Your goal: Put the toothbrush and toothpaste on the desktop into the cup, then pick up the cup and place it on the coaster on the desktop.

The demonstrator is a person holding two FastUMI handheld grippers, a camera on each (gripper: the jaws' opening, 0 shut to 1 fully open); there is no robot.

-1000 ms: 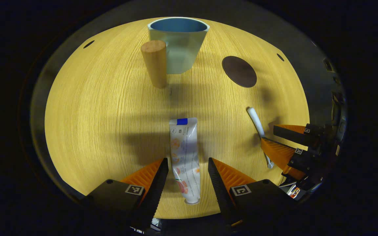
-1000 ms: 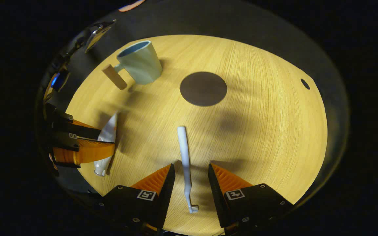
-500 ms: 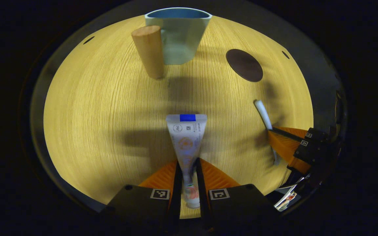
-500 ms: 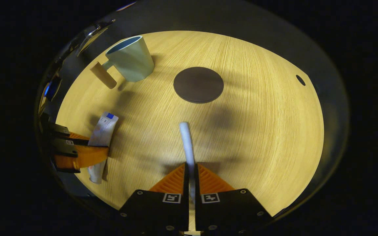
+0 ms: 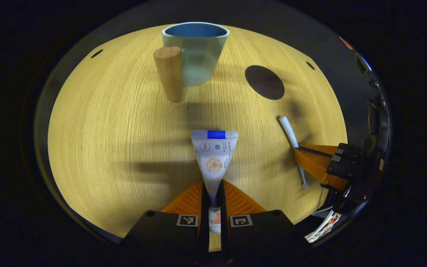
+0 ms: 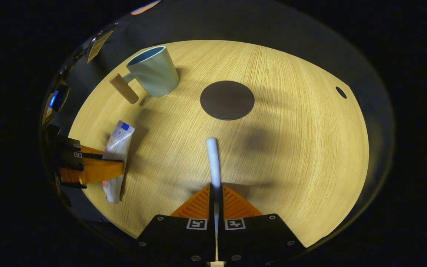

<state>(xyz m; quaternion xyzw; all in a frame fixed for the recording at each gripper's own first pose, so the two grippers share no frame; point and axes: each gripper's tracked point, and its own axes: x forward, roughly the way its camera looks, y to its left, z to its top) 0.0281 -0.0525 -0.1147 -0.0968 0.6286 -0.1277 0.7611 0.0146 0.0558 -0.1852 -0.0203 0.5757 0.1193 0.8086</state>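
Closing both grips at once, you now have the left gripper (image 5: pixel 212 193) pinched on the toothpaste (image 5: pixel 214 157) and the right gripper (image 6: pixel 215 193) pinched on the toothbrush (image 6: pixel 212 159), where a second ago each pair of jaws stood wide on either side of its item. In the left gripper view the jaws squeeze the tube near its cap end, the flat crimped end fanning out toward the far side; the tube looks raised off the desktop (image 5: pixel 106 148), though how far is hard to judge. In the right gripper view the jaws have shut down to a sliver on the brush, its handle pointing away toward the coaster (image 6: pixel 227 100) and its head end hidden between the fingers.

The cup (image 5: pixel 197 52) stands upright at the far side of the desktop, open and empty as far as its mouth shows, its wooden handle (image 5: pixel 169 72) turned toward the near left. The dark round coaster lies flat to the right of the cup, well apart from it, with nothing on it.

With both items in hand, the picking stage looks done; your next job is carrying each to the cup's mouth. The tube is soft, so it may sag or twist as you tip it in.
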